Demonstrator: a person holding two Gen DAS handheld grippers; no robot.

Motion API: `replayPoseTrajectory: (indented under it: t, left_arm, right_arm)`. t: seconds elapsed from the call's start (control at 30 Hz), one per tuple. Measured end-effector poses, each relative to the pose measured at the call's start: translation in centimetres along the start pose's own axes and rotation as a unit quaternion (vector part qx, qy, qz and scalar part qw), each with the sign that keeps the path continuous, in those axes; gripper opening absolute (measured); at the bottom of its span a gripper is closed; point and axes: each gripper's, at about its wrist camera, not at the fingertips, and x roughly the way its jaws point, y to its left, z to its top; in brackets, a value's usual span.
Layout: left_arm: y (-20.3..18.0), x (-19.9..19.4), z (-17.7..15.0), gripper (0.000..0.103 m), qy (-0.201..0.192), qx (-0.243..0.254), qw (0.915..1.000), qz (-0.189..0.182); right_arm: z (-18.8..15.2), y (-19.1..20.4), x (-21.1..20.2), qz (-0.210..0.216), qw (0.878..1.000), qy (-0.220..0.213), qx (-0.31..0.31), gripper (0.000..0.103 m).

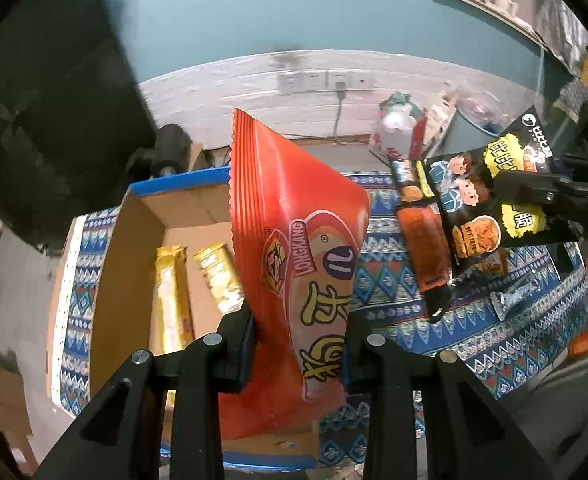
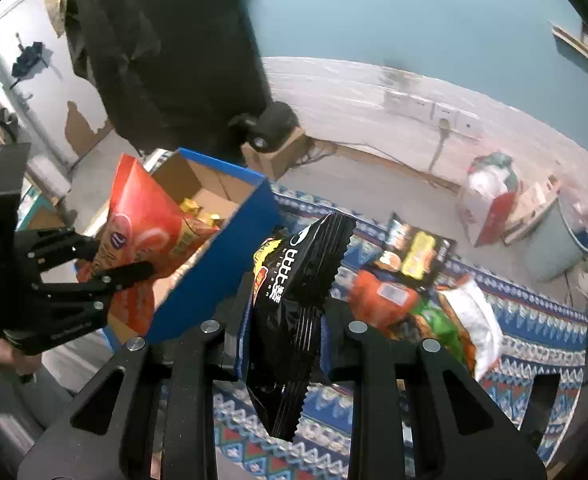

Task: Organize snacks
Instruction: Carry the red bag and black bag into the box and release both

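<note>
Snacks, two in hand right now, rest on the cloth or already boxed.

Left wrist view: left tool (image 1: 299, 354) is pinching the orange snack bag (image 1: 294, 248) low on its body, long axis running up and away from the tool, crimped top edge highest. Bag hangs over the near right part of the cardboard box (image 1: 134, 248), which lies to the tool's left and below. Two gold packets (image 1: 174, 300) already lie inside, lengthwise. To the right the right tool (image 1: 549, 196) grips the black snack bag (image 1: 493, 200), held above the patterned cloth (image 1: 393, 280). Dark orange-and-black packet (image 1: 423, 252) and a small silver one (image 1: 513, 298) lie on the cloth under/near it.

Right wrist view: right tool (image 2: 284, 344) is closed on the black snack bag (image 2: 294, 312), bag upright, long axis along the fingers, crimped top pointing away. Box (image 2: 222, 264), blue outside, sits ahead and left, just beside the bag. Left tool (image 2: 106, 268) with orange snack bag (image 2: 142, 232) is at the box's near left side, bag partly over the opening. More loose snacks (image 2: 425, 300) lie on the cloth to the right, incl. orange, green, white packs.

Judgement: left hand is nearer the opening, so orange bag likely goes in first w/ a short move left and down. Black bag needs to travel left over the blue wall. Risk: tall bags catching the rim.
</note>
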Motion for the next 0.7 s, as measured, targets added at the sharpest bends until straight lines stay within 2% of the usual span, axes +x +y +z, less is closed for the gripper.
replayPoseTrajectory:
  t: [0.43,0.7]
  left_arm:
    - [7.9,0.9,-2.1,0.033,0.017,-0.073,0.9965,0.036]
    - [11.7,2.9,-3.4,0.033,0.044,-0.112,0.9909,0.060]
  right_arm:
    - [3.7,6.7,3.9,0.040,0.999,0.007,-0.032,0.025]
    - [4.6,10.3,7.5,0.062,0.997,0.029,-0.045,0.025]
